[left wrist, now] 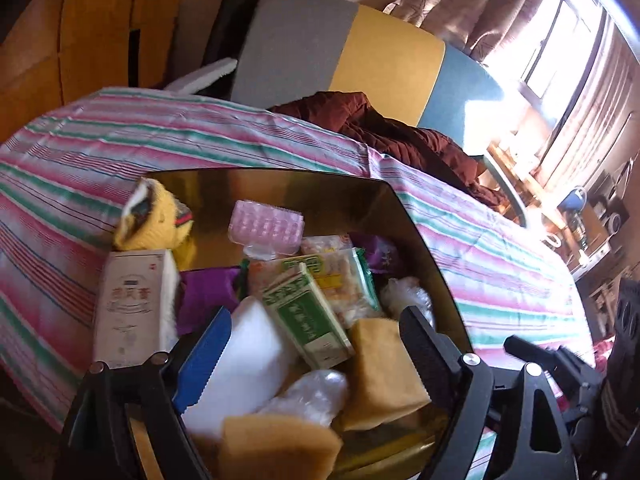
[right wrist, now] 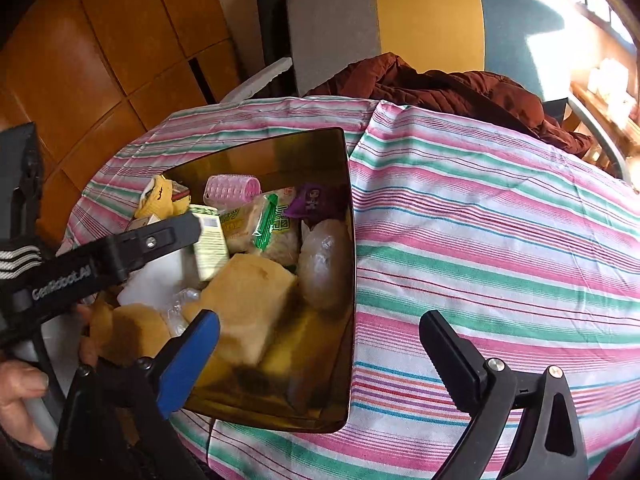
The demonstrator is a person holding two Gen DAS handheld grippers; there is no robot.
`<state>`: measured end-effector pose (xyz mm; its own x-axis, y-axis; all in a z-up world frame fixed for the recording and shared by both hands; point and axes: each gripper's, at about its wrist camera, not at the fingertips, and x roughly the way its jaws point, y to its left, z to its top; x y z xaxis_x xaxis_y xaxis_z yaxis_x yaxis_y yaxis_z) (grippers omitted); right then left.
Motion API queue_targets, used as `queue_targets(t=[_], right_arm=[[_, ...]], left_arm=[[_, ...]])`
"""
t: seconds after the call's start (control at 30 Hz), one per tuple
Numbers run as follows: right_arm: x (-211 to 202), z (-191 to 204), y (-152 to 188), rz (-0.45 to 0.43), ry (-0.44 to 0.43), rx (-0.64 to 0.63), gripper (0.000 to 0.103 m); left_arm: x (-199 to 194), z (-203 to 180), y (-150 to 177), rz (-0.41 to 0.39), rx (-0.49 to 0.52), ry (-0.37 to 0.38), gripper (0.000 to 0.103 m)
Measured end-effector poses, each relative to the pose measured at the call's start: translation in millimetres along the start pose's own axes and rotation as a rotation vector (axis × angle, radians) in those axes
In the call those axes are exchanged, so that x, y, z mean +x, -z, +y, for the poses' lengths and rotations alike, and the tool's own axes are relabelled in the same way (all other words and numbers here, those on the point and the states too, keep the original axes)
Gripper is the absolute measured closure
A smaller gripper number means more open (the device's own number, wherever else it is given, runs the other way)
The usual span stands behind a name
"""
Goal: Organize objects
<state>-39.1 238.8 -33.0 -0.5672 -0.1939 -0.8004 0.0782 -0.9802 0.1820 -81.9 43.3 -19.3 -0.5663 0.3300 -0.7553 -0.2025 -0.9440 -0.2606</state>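
Observation:
A gold metal tin (right wrist: 347,280) sits on the striped cloth and holds several items: a green box (left wrist: 310,320), a pink hair roller (left wrist: 266,226), snack packs (left wrist: 344,276), yellow sponges (left wrist: 380,364), a white foam block (left wrist: 248,356), a clear plastic bag (left wrist: 316,394). A white box (left wrist: 132,304) and a yellow sock (left wrist: 154,220) lean at its left rim. My left gripper (left wrist: 308,344) is open, hovering over the tin's contents; it also shows in the right wrist view (right wrist: 168,236). My right gripper (right wrist: 320,344) is open and empty at the tin's near right edge.
The striped cloth (right wrist: 500,220) covers the round table. A brown jacket (right wrist: 452,88) lies on a grey, yellow and blue chair (right wrist: 424,20) behind the table. A wooden floor (right wrist: 80,60) is to the left; a bright window (left wrist: 560,40) is at the right.

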Motion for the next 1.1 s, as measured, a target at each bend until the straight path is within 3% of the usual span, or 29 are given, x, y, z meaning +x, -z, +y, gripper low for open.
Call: queue_targets(t=[0.33, 0.6, 0.7, 1.1], right_arm=[[-10, 24, 2, -0.067, 0.097, -0.089, 0.000], [-19, 32, 4, -0.097, 0.109, -0.089, 0.000], [-23, 33, 7, -0.105, 0.112, -0.083, 0.000], [-34, 39, 13, -0.157, 0.137, -0.068, 0.000]], left_arm=[[-49, 7, 18, -0.115, 0.037, -0.198, 0.015], [-75, -5, 21, -0.200, 0.051, -0.289, 0.016], [-79, -10, 24, -0.198, 0.049, -0.340, 0.016], [-85, -13, 40, -0.215, 0.048, -0.340, 0.020]])
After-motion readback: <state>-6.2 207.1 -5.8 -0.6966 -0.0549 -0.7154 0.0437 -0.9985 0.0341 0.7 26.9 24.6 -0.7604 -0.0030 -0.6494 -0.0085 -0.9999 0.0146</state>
